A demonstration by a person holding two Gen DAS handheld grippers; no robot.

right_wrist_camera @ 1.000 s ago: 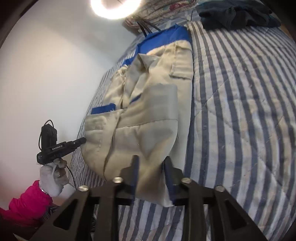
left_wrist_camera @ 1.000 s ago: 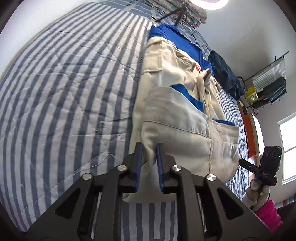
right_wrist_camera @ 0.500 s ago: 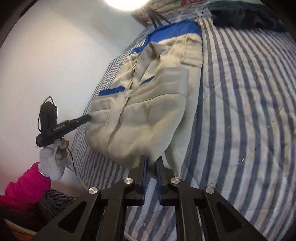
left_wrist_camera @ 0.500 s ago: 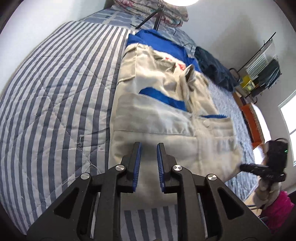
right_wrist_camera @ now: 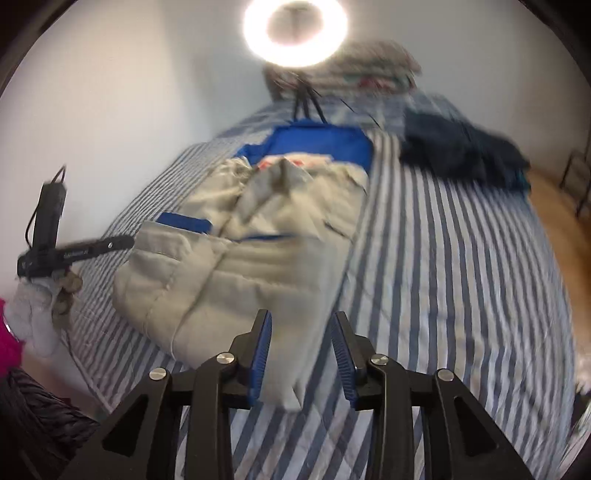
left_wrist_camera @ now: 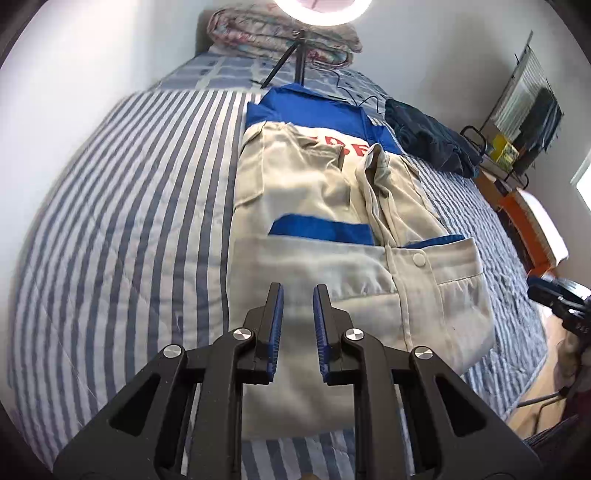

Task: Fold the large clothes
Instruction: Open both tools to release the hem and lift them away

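A beige jacket with blue panels (left_wrist_camera: 332,266) lies lengthwise on the striped bed (left_wrist_camera: 129,221), its lower part folded up over its body. My left gripper (left_wrist_camera: 297,291) hovers above the near folded edge, jaws a little apart with no cloth pinched. In the right wrist view the same jacket (right_wrist_camera: 258,266) is blurred by motion. My right gripper (right_wrist_camera: 301,317) hangs over its near right corner. Its jaws are opening and the cloth shows below the gap, not pressed by the pads. A gloved hand (right_wrist_camera: 37,317) holds the left gripper at that view's left edge.
A dark navy garment (left_wrist_camera: 432,144) is heaped at the bed's far right. A ring light on a tripod (left_wrist_camera: 295,55) and a folded quilt (left_wrist_camera: 258,33) stand at the head end. A wire rack (left_wrist_camera: 524,118) is beyond the right bed edge.
The left gripper let go of the jacket's hem and rose; the folded part now lies flat. The right gripper closed on the cloth, then opened and lifted away.
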